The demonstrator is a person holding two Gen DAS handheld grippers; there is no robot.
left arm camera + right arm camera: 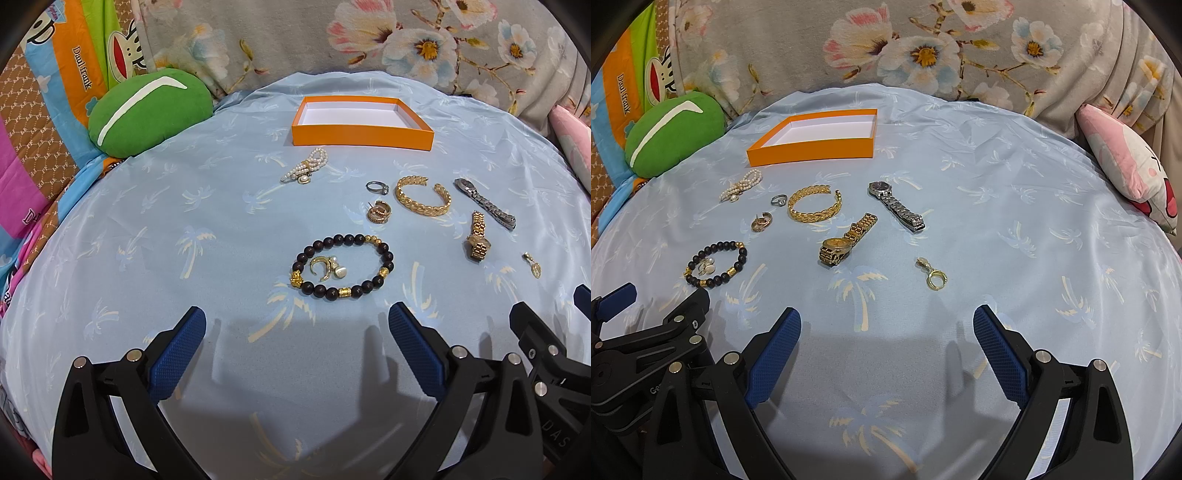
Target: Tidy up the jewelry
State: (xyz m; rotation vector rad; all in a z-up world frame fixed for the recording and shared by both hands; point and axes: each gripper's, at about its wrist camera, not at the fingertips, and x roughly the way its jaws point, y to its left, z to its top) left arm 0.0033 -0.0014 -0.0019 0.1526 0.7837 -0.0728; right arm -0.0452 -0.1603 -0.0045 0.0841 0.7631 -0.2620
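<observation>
An empty orange box [362, 138] [812, 151] stands at the back of the blue cloth. In front of it lie a pearl piece [304, 170], a silver ring [376, 187], a gold hoop earring [377, 214], a gold cuff [423, 201] [814, 208], a silver watch [484, 203] [897, 206], a gold watch [478, 242] [846, 240], a gold pendant [532, 264] [932, 275] and a dark bead bracelet [343, 271] [716, 267] ringing small gold and pearl pieces. My left gripper [297, 332] is open just short of the bracelet. My right gripper [886, 332] is open, near side of the gold watch and pendant.
A green cushion [147, 110] lies at the back left, a pink cushion [1130, 166] at the right. Floral fabric [369, 37] rises behind the box. The right gripper's body shows at the left view's right edge [546, 354].
</observation>
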